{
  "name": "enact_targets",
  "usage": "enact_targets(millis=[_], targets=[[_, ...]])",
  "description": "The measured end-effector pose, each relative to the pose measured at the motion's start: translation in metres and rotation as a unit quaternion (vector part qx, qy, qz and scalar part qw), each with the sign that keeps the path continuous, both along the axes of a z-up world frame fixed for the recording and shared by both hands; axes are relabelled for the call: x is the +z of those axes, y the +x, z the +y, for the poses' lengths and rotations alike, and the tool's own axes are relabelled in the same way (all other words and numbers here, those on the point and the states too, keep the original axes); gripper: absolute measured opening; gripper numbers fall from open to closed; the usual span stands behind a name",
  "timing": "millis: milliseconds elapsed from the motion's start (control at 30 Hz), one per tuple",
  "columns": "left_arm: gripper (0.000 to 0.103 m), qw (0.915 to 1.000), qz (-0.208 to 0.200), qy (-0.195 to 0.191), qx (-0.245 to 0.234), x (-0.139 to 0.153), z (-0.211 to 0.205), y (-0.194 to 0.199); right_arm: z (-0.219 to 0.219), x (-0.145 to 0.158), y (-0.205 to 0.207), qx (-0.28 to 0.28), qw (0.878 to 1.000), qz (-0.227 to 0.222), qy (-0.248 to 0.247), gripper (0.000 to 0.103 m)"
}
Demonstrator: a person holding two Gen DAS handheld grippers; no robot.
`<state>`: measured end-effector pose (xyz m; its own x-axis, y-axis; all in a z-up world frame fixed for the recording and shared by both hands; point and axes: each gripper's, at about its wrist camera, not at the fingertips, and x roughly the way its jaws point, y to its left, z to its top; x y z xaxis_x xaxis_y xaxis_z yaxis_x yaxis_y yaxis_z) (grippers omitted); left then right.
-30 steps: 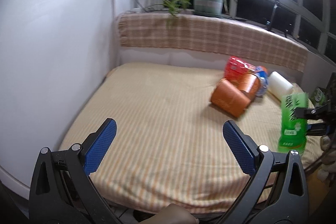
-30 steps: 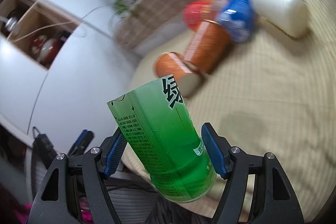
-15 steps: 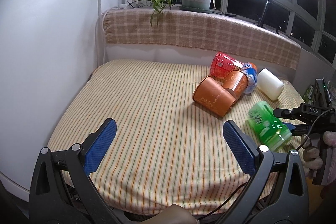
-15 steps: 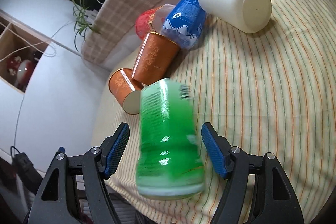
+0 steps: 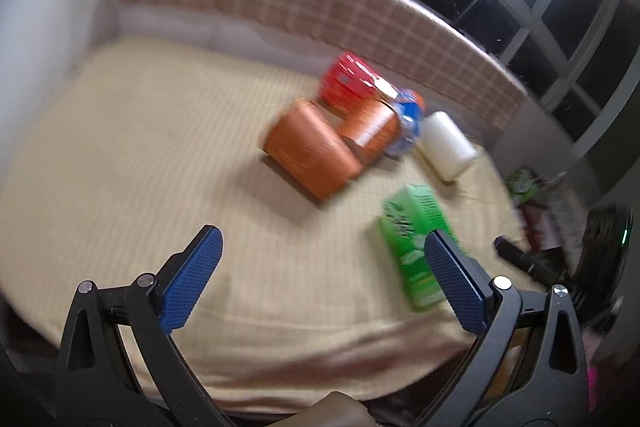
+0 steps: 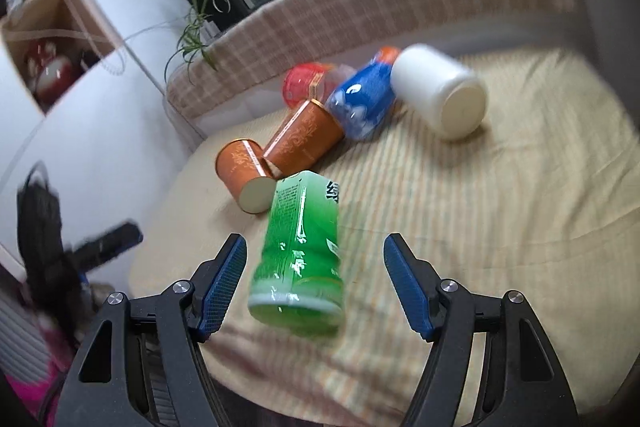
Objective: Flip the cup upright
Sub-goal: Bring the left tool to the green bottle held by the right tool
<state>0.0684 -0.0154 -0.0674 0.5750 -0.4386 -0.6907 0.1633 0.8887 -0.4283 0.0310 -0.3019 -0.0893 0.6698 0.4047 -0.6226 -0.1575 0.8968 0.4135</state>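
Right wrist view shows you the green cup (image 6: pixel 298 251) lying on its side in the lower middle of the frame, on the striped cloth (image 6: pixel 500 227), between the two blue pads of the right gripper (image 6: pixel 316 287). The jaws stand wide and neither pad touches the cup. In the left wrist view the same cup (image 5: pixel 416 239) lies at the lower right, and the left gripper (image 5: pixel 320 283) is also wide and holds nothing.

The cup looks to me thin, light and glossy, so it can slip or dent. I think you should take it across the middle of the body, softly, not at the rim.

On the label you can see white Chinese writing, one big character near the upper end, and small print which is too blurred to read. No brand name is legible.
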Motion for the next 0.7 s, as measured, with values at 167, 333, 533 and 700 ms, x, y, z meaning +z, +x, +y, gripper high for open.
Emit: enact_targets(millis=[167, 333, 533, 700], targets=[[0.103, 0.9950, 0.069, -0.069, -0.022, -0.017, -0.024, 0.023, -0.003, 0.005, -0.020, -0.009, 0.999, -0.018, -0.043, 0.071], [0.101, 0.9878, 0.118, -0.096, -0.032, -0.030, -0.049, 0.040, -0.016, 0.001, -0.030, -0.026, 0.998, -0.016, -0.046, 0.071], [0.089, 0.9762, 0.174, -0.125, -0.034, -0.053, -0.070, 0.062, -0.025, -0.004, -0.033, -0.038, 0.998, -0.012, -0.042, 0.071], [0.085, 0.9689, 0.198, -0.145, -0.034, -0.067, -0.080, 0.068, -0.029, -0.006, -0.036, -0.038, 0.998, -0.012, -0.045, 0.071]])
